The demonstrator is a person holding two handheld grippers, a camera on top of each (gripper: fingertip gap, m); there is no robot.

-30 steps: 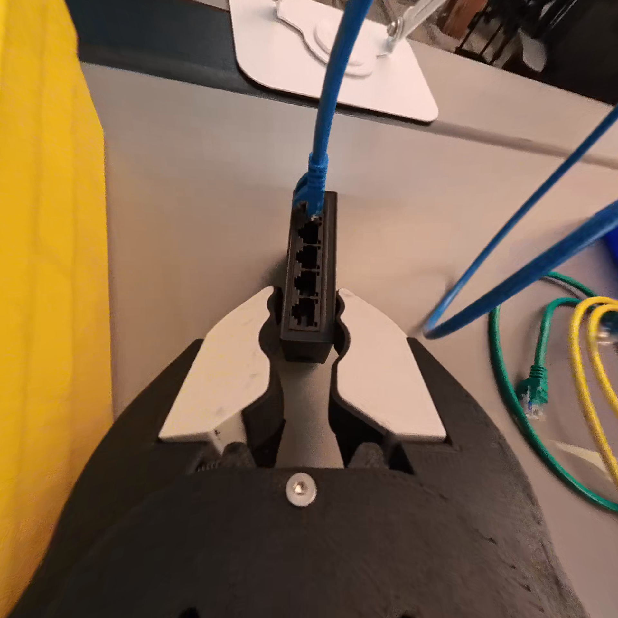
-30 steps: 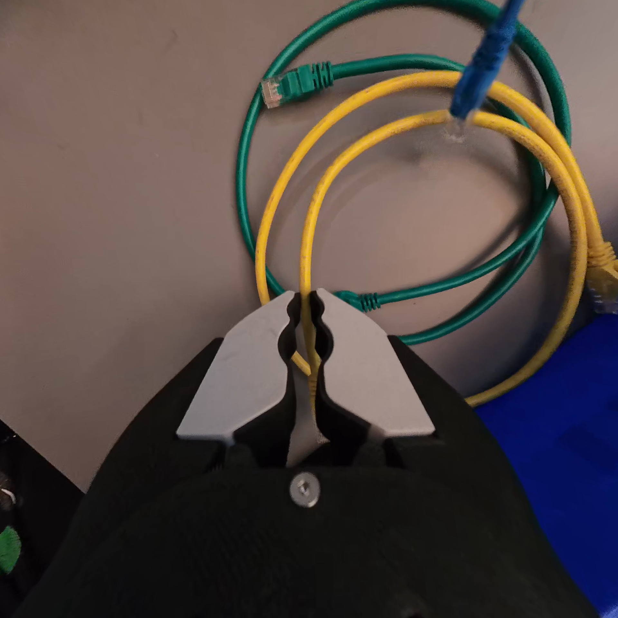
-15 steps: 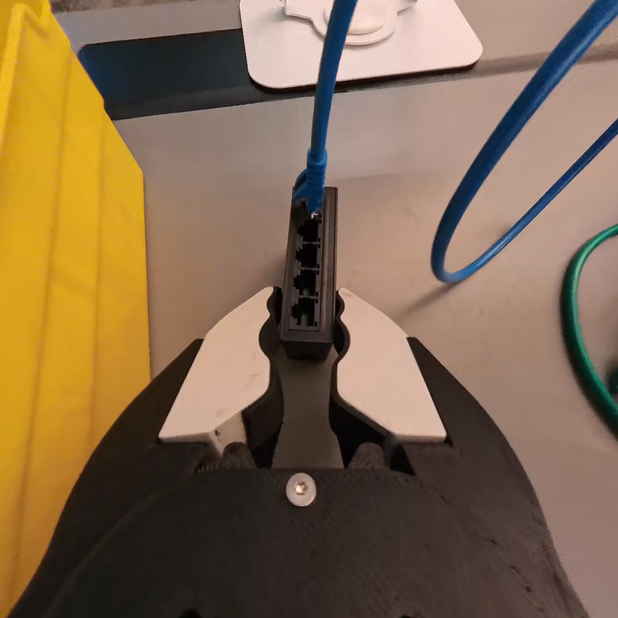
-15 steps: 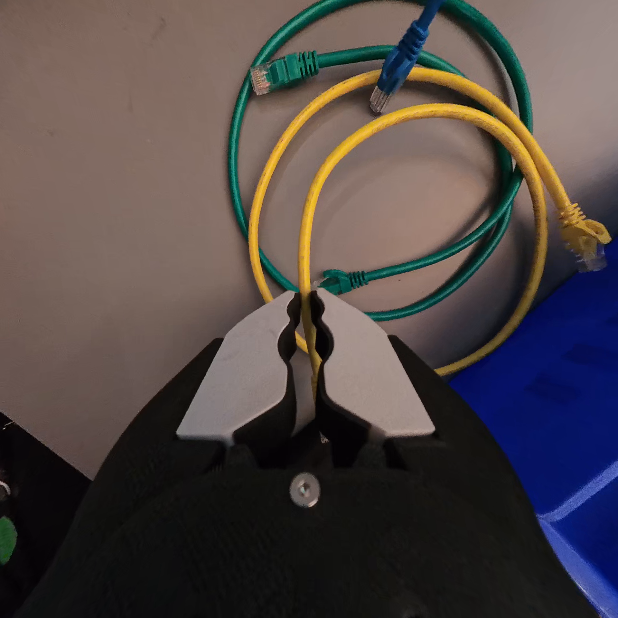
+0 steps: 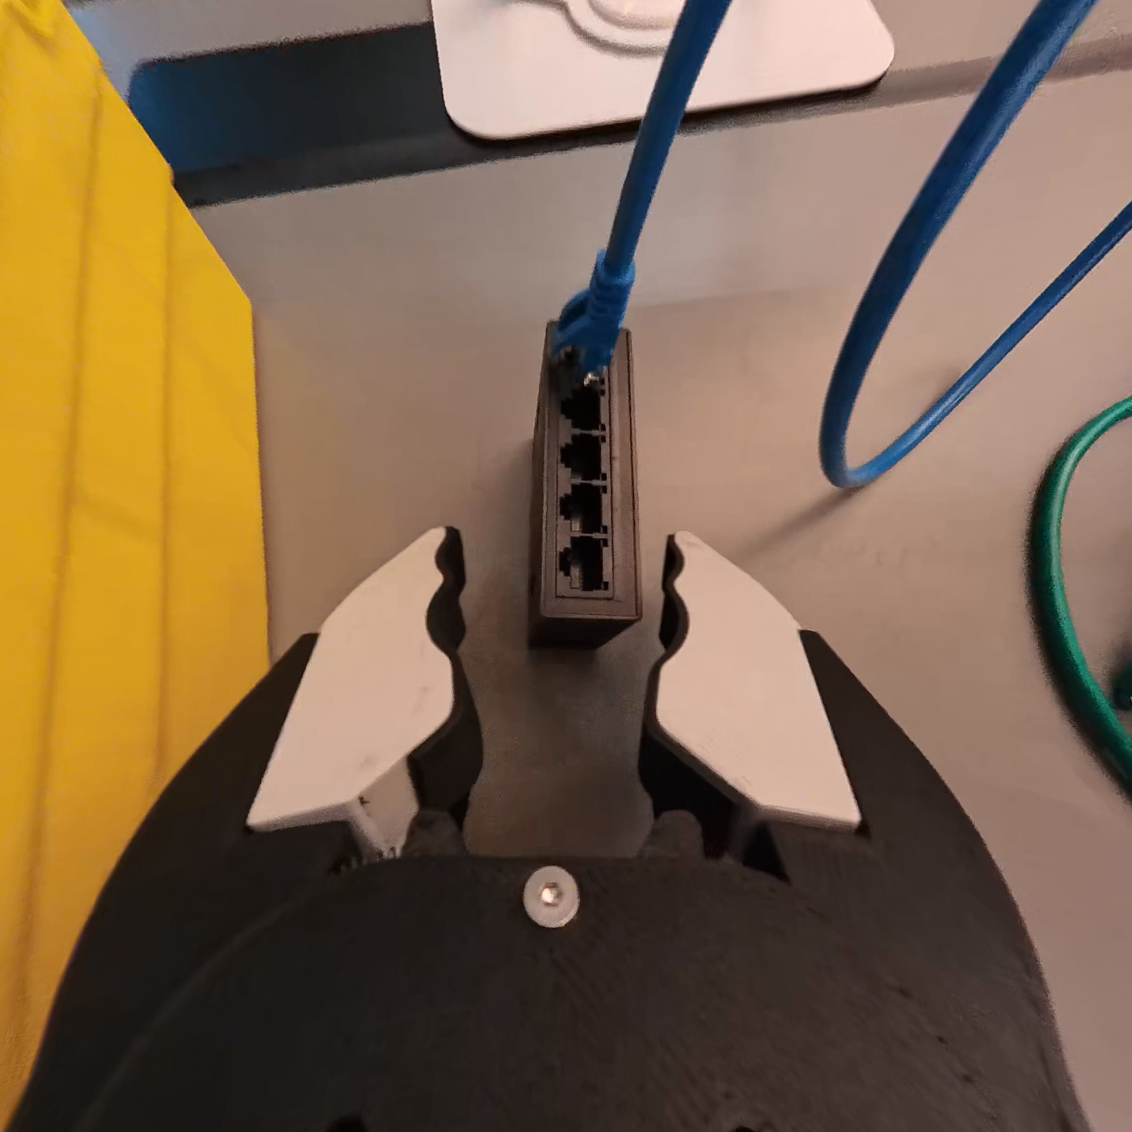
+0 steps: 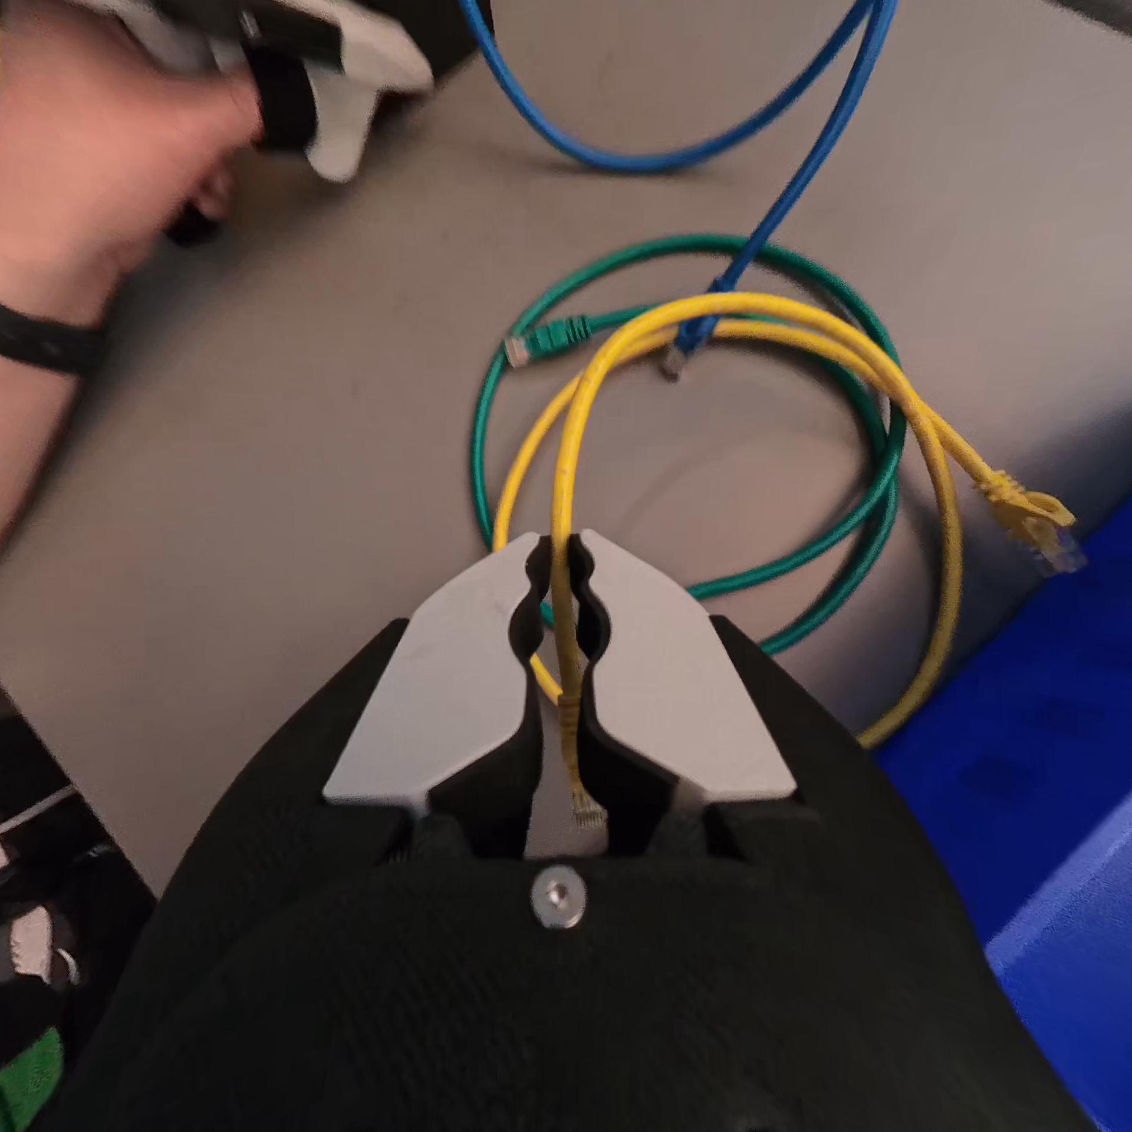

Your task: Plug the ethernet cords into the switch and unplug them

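on a grey table (image 5: 367, 343), the left gripper (image 5: 560, 539) stands with its fingers spread wide, one on each side of the near end of a black switch (image 5: 585, 490) and touching neither side. the switch lies lengthwise away from the camera, its row of ports facing up; a blue cord (image 5: 649, 159) is plugged into the farthest port, while the four nearer ports are vacant. the blue cord rises out of view and loops back down to the table at right. a yellow bin (image 5: 110, 490) stands at the left edge, and a white plate-like stand base (image 5: 796, 61) sits beyond the switch.

off to the side, the right gripper (image 6: 554, 542) is clamped on a yellow cord (image 6: 765, 312), whose plug points back between the fingers toward the camera. the rest of the yellow cord coils over a green cord (image 6: 882, 490) on the table, with the blue cord's loose plug hanging over both. a blue bin (image 6: 1041, 765) sits at right, and a person's hand (image 6: 92, 153) shows at upper left.
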